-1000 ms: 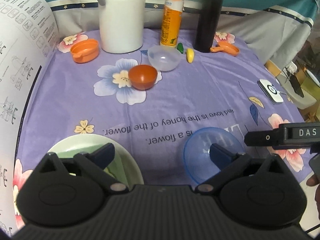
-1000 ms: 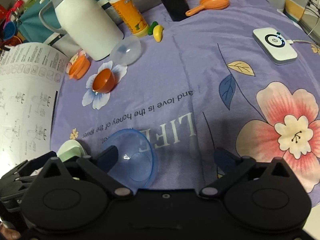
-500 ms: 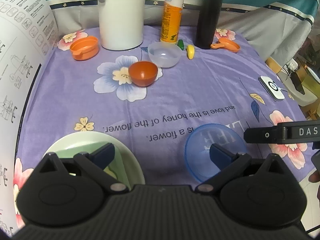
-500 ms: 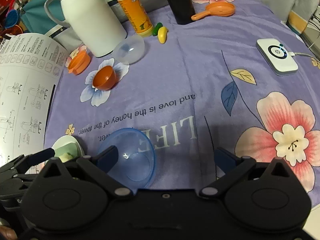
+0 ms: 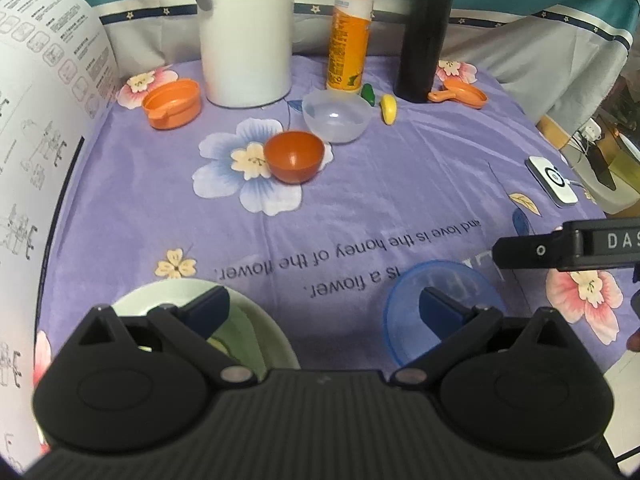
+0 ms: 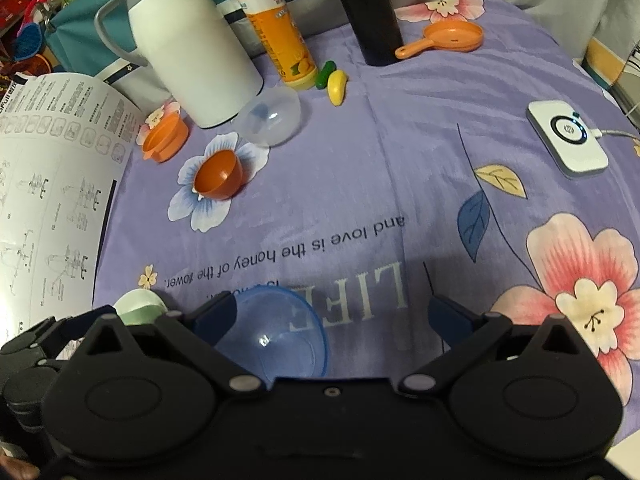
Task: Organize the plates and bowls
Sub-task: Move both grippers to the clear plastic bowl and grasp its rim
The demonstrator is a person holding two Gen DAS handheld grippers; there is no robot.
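A clear blue bowl (image 5: 440, 288) sits on the purple cloth near the front, under my left gripper's right finger; it also shows in the right wrist view (image 6: 280, 332) beside my right gripper's left finger. A pale green plate (image 5: 160, 296) lies under my left gripper's left finger and shows in the right view (image 6: 140, 308). An orange bowl (image 5: 294, 156) and a clear bowl (image 5: 335, 116) stand farther back. My left gripper (image 5: 320, 308) and right gripper (image 6: 332, 312) are both open and empty.
A white jug (image 5: 246, 32), orange bottle (image 5: 350, 40), black flask (image 5: 424, 36), orange cup (image 5: 172, 103) and toy pan (image 5: 460, 95) line the back. A printed sheet (image 5: 36, 128) stands at left. A white charger (image 6: 568, 138) lies at right.
Both grippers have pulled back and risen slightly, so the table objects look a little farther away. The bowls and plate have not moved.
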